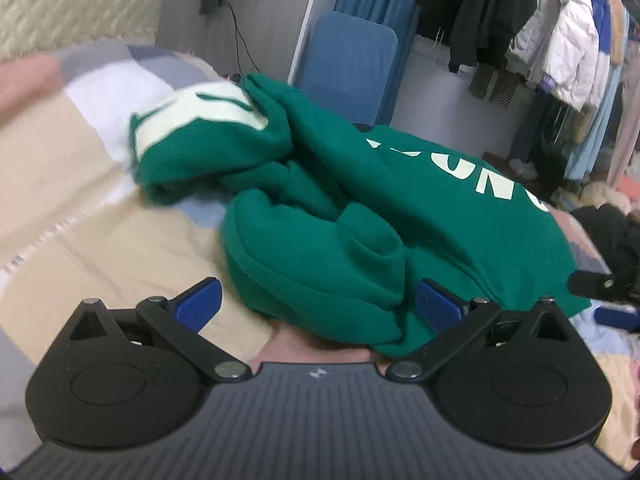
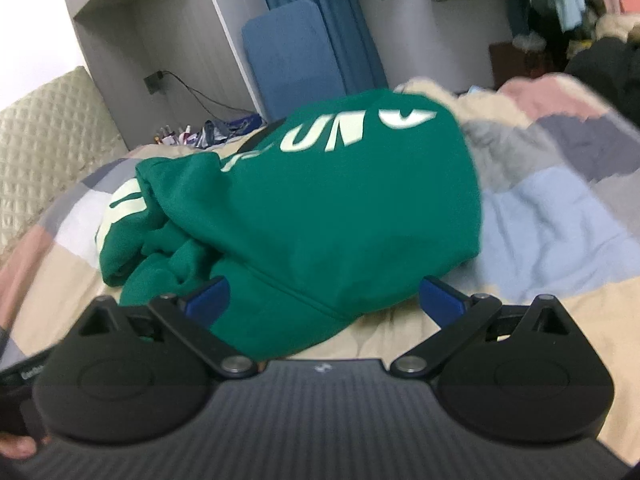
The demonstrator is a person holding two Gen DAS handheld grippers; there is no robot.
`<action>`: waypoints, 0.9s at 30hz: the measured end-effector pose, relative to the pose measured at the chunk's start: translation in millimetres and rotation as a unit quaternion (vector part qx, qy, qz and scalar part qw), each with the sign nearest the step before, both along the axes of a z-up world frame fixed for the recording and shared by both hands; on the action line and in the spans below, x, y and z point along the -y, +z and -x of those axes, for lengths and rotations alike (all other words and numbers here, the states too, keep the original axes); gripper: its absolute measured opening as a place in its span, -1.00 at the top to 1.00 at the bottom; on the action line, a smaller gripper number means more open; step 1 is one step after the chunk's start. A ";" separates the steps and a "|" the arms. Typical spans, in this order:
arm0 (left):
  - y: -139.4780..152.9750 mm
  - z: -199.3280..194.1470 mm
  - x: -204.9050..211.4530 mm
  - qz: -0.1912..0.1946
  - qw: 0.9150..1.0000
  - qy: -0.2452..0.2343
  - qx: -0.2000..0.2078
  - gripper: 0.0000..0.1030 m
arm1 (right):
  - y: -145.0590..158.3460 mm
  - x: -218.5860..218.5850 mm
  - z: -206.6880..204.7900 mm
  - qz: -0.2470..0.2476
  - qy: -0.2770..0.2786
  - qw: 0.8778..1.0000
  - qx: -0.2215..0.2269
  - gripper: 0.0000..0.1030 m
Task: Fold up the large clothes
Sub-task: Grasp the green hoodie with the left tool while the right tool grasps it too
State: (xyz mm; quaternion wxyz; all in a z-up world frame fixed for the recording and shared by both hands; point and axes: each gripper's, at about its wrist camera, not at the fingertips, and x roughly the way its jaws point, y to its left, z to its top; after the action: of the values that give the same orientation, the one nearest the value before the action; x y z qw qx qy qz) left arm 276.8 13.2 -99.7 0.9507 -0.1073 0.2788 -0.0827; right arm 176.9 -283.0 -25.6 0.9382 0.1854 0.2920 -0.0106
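With the jaws of the left gripper (image 1: 318,300) and right gripper (image 2: 322,296) spread wide and nothing held, the green hoodie (image 1: 360,216), bunched mid-bed (image 1: 80,208), is best pinched at its near hem corners and drawn flat before folding.

Green sweatshirt (image 2: 320,208) soft matt fleece; patchwork blanket (image 2: 552,232) fuzzy cloth.

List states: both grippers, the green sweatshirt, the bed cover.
Left gripper: open, holding nothing.
Right gripper: open, holding nothing.
Green sweatshirt: bunched in a loose heap on the bed, not neatly folded.
Patchwork bed cover: spread under the sweatshirt, rumpled.
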 end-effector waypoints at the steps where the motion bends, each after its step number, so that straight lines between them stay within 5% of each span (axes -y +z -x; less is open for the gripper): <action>1: -5.8 -4.8 0.5 0.009 1.000 -0.006 0.001 -1.00 | -4.9 1.8 -5.4 -0.005 0.002 1.000 0.001 -0.97; 11: -53.4 -42.6 7.0 0.077 0.996 -0.039 -0.006 -0.94 | -45.8 14.4 -47.0 -0.041 0.011 0.999 -0.005 -1.00; 16: -69.5 -65.0 -10.1 0.132 0.990 0.000 -0.042 -0.49 | -50.8 2.0 -58.3 -0.011 0.028 1.000 0.008 -1.00; 19: -71.5 -73.8 -11.7 0.140 0.989 0.012 -0.056 -0.11 | -50.2 -0.9 -61.8 -0.037 0.040 0.998 0.011 -0.99; 21: -67.1 -74.5 -10.5 0.143 0.988 0.011 -0.052 0.36 | -49.8 -2.6 -62.2 -0.041 0.040 0.998 -0.002 -0.62; 23: -58.0 -73.2 -11.4 0.145 0.988 0.015 -0.052 0.71 | -49.6 -4.7 -61.2 -0.044 0.047 0.998 -0.006 -0.55; 27: -28.0 -47.2 -19.7 0.175 0.984 0.006 -0.034 0.84 | -46.1 -3.6 -49.1 -0.062 0.039 0.997 -0.007 -0.57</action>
State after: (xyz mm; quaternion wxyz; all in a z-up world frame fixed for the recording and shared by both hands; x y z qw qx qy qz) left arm 324.0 32.9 -127.7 0.9077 -0.2768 0.2913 -0.1206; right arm 226.0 -279.4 -71.7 0.9225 0.2312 0.3061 0.0427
